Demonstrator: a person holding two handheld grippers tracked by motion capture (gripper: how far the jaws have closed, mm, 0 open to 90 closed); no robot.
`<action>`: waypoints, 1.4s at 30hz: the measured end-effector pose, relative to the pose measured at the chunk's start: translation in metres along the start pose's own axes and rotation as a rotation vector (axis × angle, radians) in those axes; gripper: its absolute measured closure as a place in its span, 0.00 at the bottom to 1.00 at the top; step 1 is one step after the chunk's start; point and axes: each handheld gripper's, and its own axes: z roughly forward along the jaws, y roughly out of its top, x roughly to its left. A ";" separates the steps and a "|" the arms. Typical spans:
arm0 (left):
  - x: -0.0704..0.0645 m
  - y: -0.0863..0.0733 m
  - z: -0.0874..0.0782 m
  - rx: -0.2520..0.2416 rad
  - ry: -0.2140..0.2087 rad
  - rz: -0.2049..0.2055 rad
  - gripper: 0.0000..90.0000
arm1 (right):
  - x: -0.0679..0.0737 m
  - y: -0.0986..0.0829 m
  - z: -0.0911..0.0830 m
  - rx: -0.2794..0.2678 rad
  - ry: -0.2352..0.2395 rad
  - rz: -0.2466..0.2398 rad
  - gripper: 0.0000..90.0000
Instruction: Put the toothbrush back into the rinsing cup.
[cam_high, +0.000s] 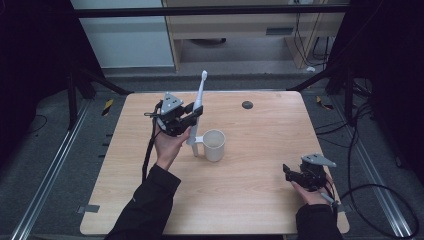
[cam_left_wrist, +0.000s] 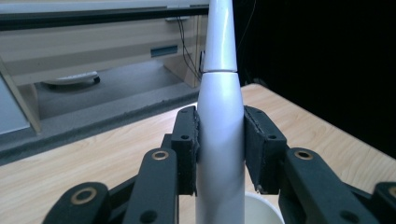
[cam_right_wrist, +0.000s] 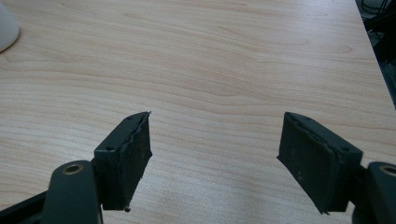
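Centre-left of the high view: left gripper clamps the toothbrush by its handle, upright, base just left of the cup. Lower right: right gripper jaws spread wide, nothing between them, low over the table.

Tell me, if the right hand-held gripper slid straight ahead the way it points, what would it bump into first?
Probably nothing soon. The right hand-held gripper is open over bare table, and its path looks free. The white cup sits off at its view's far left corner, likely beside that line, though depth is hard to judge.
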 end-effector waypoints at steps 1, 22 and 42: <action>-0.001 0.001 0.003 -0.011 0.001 0.001 0.74 | 0.000 0.000 0.000 0.002 0.001 0.000 0.28; -0.017 -0.003 0.050 -0.016 -0.042 -0.009 0.74 | 0.003 -0.001 0.004 0.006 0.013 -0.017 0.27; -0.026 -0.038 0.076 0.087 -0.042 0.006 0.74 | 0.004 -0.002 0.006 0.022 0.021 -0.034 0.26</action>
